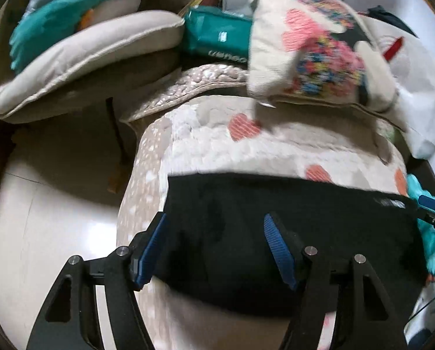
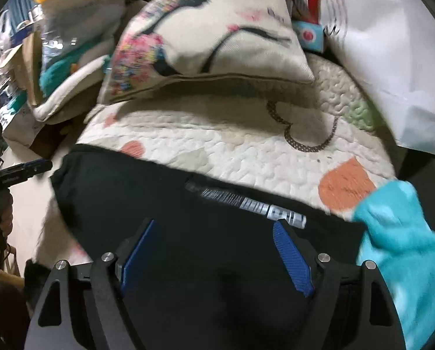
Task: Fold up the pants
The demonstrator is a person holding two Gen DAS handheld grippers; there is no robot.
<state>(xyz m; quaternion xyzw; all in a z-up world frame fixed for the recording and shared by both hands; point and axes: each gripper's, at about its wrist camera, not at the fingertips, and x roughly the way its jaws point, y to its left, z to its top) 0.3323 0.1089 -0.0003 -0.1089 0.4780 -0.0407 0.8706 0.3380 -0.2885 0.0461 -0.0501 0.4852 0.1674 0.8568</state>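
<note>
Quilted bed [image 2: 246, 148] holds black pants [image 2: 188, 233], pillow [image 2: 217, 38] behind.

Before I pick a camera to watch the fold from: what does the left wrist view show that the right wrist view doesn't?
Only the left wrist view shows the teal pack, the floor and the pants' left edge at the quilt's side.

Only the right wrist view shows the white lettering clearly, the turquoise plush up close and the dotted loop on the quilt.

Both show the black pants on the quilt, the printed pillow behind, and an open claw over the pants: left, right.
</note>
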